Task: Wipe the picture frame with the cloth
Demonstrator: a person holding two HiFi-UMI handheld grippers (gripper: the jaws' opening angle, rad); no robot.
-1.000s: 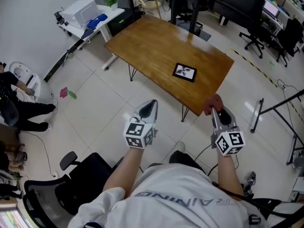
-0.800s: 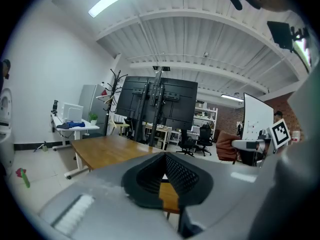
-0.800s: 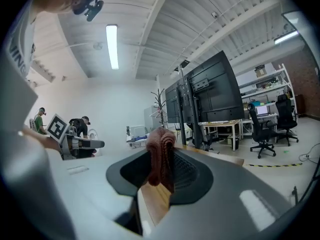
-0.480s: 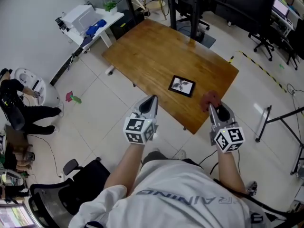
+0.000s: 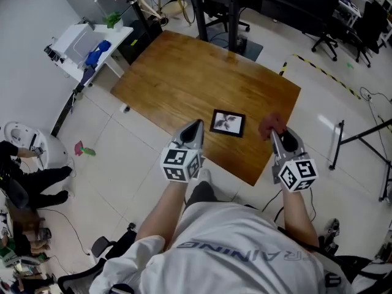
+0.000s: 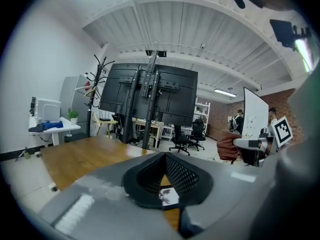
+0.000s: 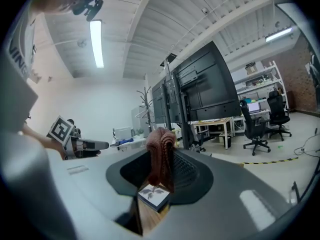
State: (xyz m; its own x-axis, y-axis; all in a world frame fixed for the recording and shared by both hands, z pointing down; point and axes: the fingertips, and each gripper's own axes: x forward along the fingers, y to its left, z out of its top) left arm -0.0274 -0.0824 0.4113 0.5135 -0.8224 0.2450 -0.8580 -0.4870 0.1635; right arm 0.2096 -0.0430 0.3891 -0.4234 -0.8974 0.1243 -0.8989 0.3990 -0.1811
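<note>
1. Floor (image 5: 122, 158): pale tiles on every side of the surface. A strip of yellow-and-black tape (image 5: 318, 72) runs across it at 2 o'clock of the surface.

2. Surface (image 5: 202, 72): a bare wooden rectangle set at an angle in the head view, with one corner pointing toward the person. From the picture frame, open wood extends from 9 through 12 o'clock. A black stand (image 5: 236, 17) meets the far edge at 12 o'clock.

3. Side desk (image 5: 92, 48): white, off the surface's corner at 10 o'clock and apart from it. It carries a white box and a blue item.

4. Picture frame (image 5: 227, 123): dark border, pale print, lying flat on the 5 o'clock part of the surface. It is close to the near edge, with a strip of wood showing between the frame and that edge.

5. Right gripper (image 5: 275, 136): fingers clenched on the cloth (image 5: 270, 125), a red-brown knitted bunch that stands up out of the finger tips. The cloth is at 3 o'clock of the frame and near it, with a gap of wood showing between them. It is over the surface close to the right-hand edge. Whether the cloth touches the wood cannot be told.

6. Left gripper (image 5: 196, 126): fingers pressed together at the tips with nothing between them. The tips are at 9 o'clock of the frame, just beside it, over the near edge of the surface.
</note>
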